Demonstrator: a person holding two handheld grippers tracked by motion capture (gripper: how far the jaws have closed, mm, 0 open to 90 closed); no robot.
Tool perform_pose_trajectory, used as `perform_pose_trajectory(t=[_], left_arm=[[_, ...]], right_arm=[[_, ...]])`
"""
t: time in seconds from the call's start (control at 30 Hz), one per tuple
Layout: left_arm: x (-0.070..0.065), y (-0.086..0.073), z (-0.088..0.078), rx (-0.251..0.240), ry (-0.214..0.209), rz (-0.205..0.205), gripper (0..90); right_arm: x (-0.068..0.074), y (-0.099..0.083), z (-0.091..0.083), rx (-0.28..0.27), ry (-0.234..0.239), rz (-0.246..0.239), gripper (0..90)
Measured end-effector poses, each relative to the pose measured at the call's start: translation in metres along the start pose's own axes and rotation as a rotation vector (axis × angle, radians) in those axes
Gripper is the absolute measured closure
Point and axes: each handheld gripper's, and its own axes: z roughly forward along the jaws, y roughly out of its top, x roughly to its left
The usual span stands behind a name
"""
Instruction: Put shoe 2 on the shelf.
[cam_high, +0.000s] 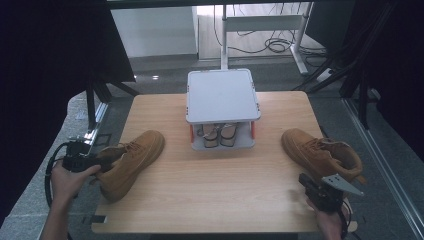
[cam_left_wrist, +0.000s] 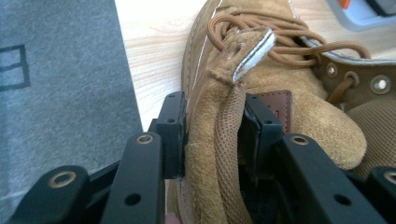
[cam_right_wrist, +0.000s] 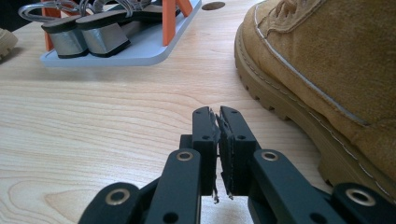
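Observation:
A tan suede boot (cam_high: 132, 160) lies at the table's left, toe pointing toward the far middle. My left gripper (cam_high: 100, 162) is at its heel. In the left gripper view its jaws (cam_left_wrist: 212, 126) stand either side of the padded heel collar (cam_left_wrist: 219, 140), with both pads pressed on it. The matching boot (cam_high: 320, 155) stands at the table's right. My right gripper (cam_high: 306, 181) sits just in front of that boot's heel end. In the right gripper view it (cam_right_wrist: 218, 126) is shut with nothing between the pads, low over the wood, with the boot's sole (cam_right_wrist: 289, 112) close on the right.
A grey two-level shoe rack (cam_high: 222, 95) with orange posts stands at the far middle of the wooden table (cam_high: 210, 190). A pair of heeled sandals (cam_high: 218, 134) sits on its lower shelf. Grey floor lies past the table's left edge.

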Motion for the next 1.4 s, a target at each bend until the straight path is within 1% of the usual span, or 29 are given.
perform_pose_trajectory(t=[0.2,0.3,0.4,0.5,0.63,0.7,0.77,0.93,1.03,1.1,1.2,1.3,1.4], left_arm=[[-0.002,0.002,0.001,0.022,0.023,-0.004,65.5],[-0.002,0.001,0.001,0.017,0.029,-0.013,68.7],[-0.001,0.0,0.001,0.004,0.022,-0.028,71.0],[-0.002,0.0,0.001,0.004,0.026,-0.029,72.1],[-0.002,0.0,0.0,0.009,0.03,-0.026,72.7],[-0.002,0.0,0.001,0.006,0.025,-0.03,72.8],[-0.001,0.0,0.001,0.006,0.022,-0.031,72.8],[-0.001,0.0,0.001,0.006,0.02,-0.029,72.8],[-0.001,0.0,0.0,0.003,0.018,-0.03,72.8],[-0.001,-0.001,0.0,0.002,0.016,-0.03,72.8],[-0.001,-0.001,0.0,0.002,0.016,-0.03,72.8],[-0.001,0.0,0.0,0.003,0.015,-0.03,72.8],[-0.001,0.0,0.0,0.005,0.016,-0.03,72.9]], right_arm=[[0.001,0.0,0.001,0.004,0.005,-0.005,84.9],[0.001,0.001,0.001,0.003,0.004,-0.006,84.4],[0.002,0.003,-0.001,-0.003,0.008,-0.012,82.2],[0.005,0.01,-0.005,-0.018,0.021,-0.027,80.3],[0.006,0.025,-0.012,-0.039,0.058,-0.045,75.0],[0.005,0.034,-0.017,-0.059,0.078,-0.05,71.9],[0.002,0.044,-0.022,-0.076,0.087,-0.058,69.3],[-0.008,0.075,-0.04,-0.098,0.083,-0.09,62.6],[-0.015,0.094,-0.051,-0.109,0.059,-0.11,60.0],[-0.023,0.106,-0.056,-0.099,0.051,-0.125,59.1],[-0.037,0.121,-0.061,-0.091,0.034,-0.118,58.0],[-0.051,0.134,-0.065,-0.096,0.002,-0.119,57.5],[-0.064,0.146,-0.065,-0.076,-0.007,-0.127,57.3]])
